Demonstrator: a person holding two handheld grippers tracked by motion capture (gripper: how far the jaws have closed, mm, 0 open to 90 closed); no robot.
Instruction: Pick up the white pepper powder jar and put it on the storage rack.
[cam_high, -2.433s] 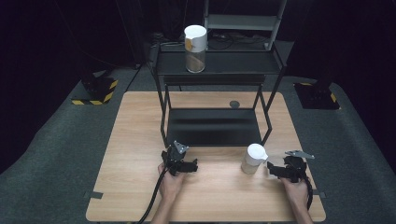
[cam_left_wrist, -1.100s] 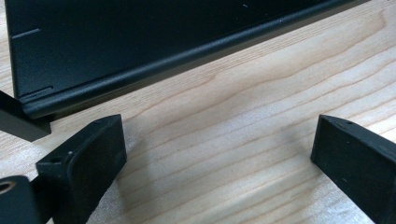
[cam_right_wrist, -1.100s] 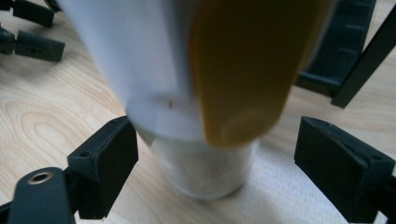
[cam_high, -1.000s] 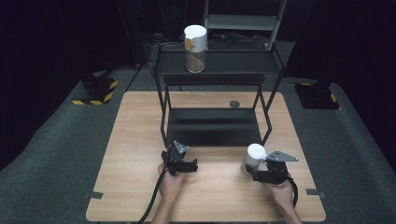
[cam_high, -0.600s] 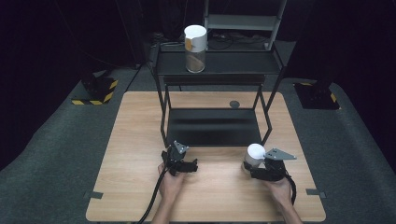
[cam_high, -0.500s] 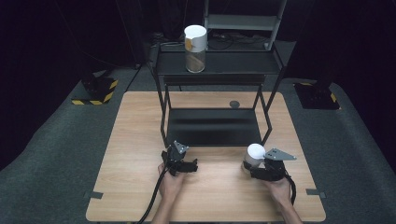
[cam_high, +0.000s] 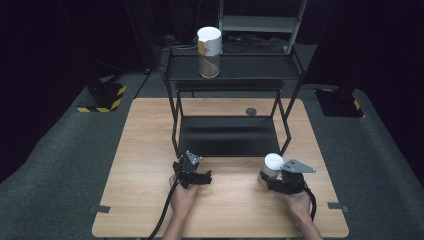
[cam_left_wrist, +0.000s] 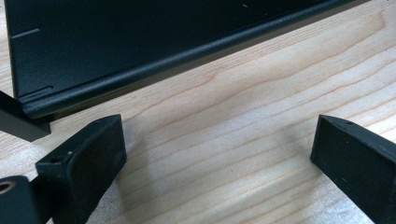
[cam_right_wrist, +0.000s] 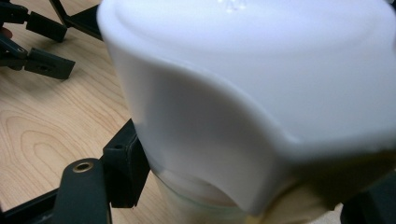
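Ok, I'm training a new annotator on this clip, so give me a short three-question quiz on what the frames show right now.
1. True or false: the right gripper is shut on the white-capped jar at the front of the table.
2. What is between the pads of the left gripper?
A. a jar
B. bare wood
C. a cable
3. Where does the second jar stand?

Key:
1. True. The right gripper's jaws have just been closing, and its own view has the pads pressed on the jar below the cap.
2. B. The jaws stand wide apart over the tabletop.
3. Upright on the top shelf of the black rack, at its left.
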